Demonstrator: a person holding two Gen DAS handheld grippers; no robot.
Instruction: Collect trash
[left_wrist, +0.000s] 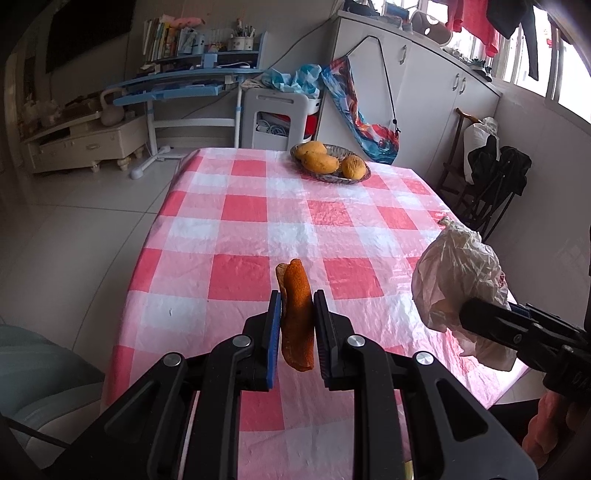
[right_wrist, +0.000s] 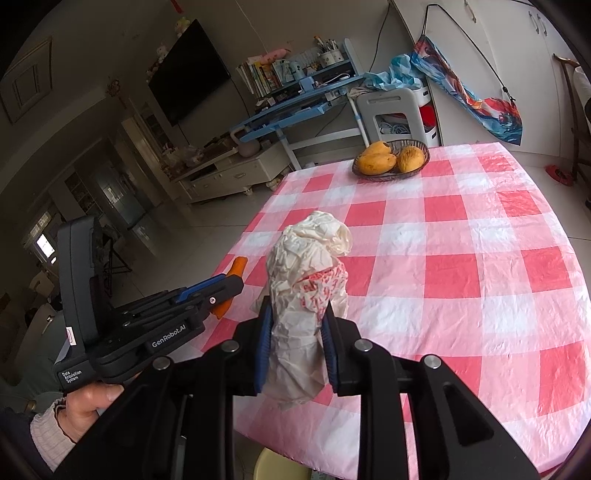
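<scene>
My left gripper (left_wrist: 296, 301) is shut on an orange fruit peel (left_wrist: 297, 314), held upright above the near end of the checked table (left_wrist: 258, 206). My right gripper (right_wrist: 297, 314) is shut on a crumpled white plastic bag (right_wrist: 306, 273) with red print, which bulges above the pads. In the left wrist view the bag (left_wrist: 458, 280) hangs at the right edge, with the right gripper (left_wrist: 467, 314) behind it. In the right wrist view the left gripper (right_wrist: 229, 286) shows at the left, held by a hand (right_wrist: 92, 402), with the peel (right_wrist: 236, 269) sticking out of its tip.
A wicker basket (left_wrist: 330, 176) with three mangoes (left_wrist: 320, 162) stands at the table's far end; the basket (right_wrist: 391, 175) also shows in the right wrist view. Beyond the table are a blue desk (left_wrist: 177, 85), a white stool (left_wrist: 275, 116) and cabinets (left_wrist: 424, 92). A folding chair (left_wrist: 495, 184) stands at the right.
</scene>
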